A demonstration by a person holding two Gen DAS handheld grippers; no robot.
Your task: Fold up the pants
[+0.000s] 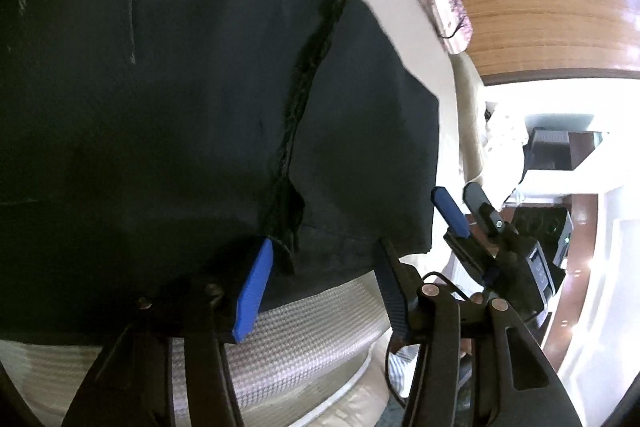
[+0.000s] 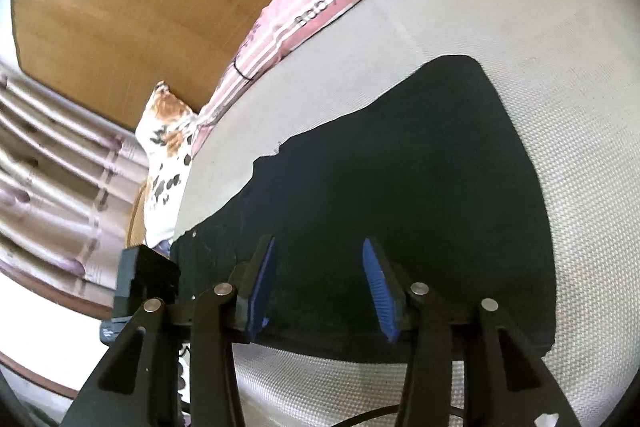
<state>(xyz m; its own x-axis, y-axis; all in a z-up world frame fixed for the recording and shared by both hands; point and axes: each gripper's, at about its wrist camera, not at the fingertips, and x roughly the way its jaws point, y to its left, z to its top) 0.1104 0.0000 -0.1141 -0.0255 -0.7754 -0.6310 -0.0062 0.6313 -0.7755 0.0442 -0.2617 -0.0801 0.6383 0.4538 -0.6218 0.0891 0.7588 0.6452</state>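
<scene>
Left wrist view has the black pants (image 1: pixel 168 115) filling most of the frame, spread flat on a pale woven bed cover (image 1: pixel 304 331). The left claw (image 1: pixel 320 283) stands with its jaws apart over the near edge of the cloth; one blue pad (image 1: pixel 256 291) shows on the left finger, and a raised seam of the pants runs up and away from just beside it toward the far edge. Nothing is pinched between the pads as far as the picture shows. To the right, past the side edge of the pants, the right claw (image 1: pixel 460 205) hangs off the cloth with its jaws apart, held by a hand mostly hidden behind it.

Right wrist view looks along the right claw (image 2: pixel 320 283), jaws apart, nothing between them, with the near edge of the pants (image 2: pixel 400 187) lying under the fingertips. From here the garment is a long dark shape whose long axis runs from lower left to upper right, its narrower end pointing toward a pink striped pillow (image 2: pixel 320 3) at the far side of the cover (image 2: pixel 580 187). A flowered pillow (image 2: pixel 168 155) lies at the left corner, below a wooden headboard (image 2: pixel 120 7).
</scene>
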